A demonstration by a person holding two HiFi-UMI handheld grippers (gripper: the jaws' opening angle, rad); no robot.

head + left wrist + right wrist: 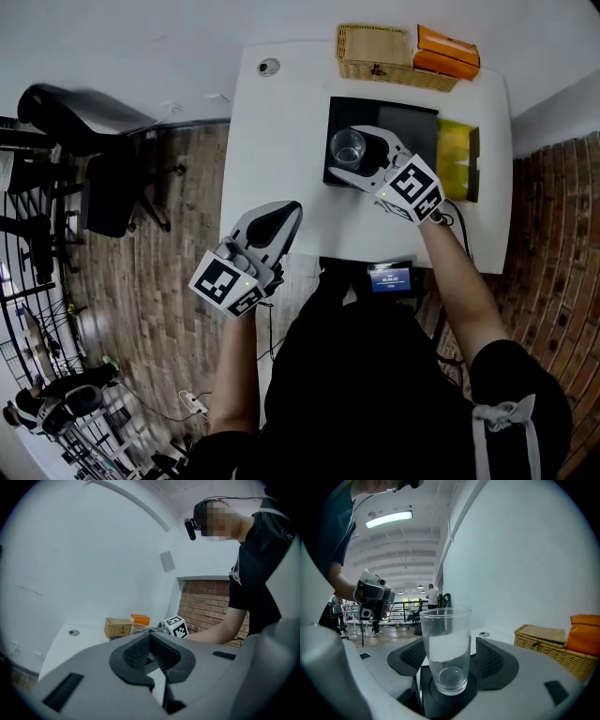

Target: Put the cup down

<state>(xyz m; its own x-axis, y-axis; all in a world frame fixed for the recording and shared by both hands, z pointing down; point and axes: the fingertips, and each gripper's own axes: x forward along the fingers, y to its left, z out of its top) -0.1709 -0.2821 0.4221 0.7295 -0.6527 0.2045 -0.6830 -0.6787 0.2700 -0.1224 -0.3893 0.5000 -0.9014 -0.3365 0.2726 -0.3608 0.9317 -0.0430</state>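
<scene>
A clear empty glass cup (pixel 348 147) stands upright on a black tray (pixel 412 127) at the back of the white table (pixel 272 141). My right gripper (pixel 349 153) reaches around it, one jaw on each side. In the right gripper view the cup (pixel 446 639) rests on a round black pad (pixel 448 699), and my right gripper (pixel 449 655) shows a thin gap between each ribbed pad and the glass, so it is open. My left gripper (pixel 286 214) hovers by the table's front left edge, shut and empty; in its own view my left gripper (pixel 150 637) has its pads together.
A wicker basket (pixel 380 52) and orange packs (pixel 447 49) sit at the table's far edge. A yellow item (pixel 457 155) lies right of the tray. A small round fitting (pixel 268 67) is at the far left corner. An office chair (pixel 94 178) stands on the wooden floor to the left.
</scene>
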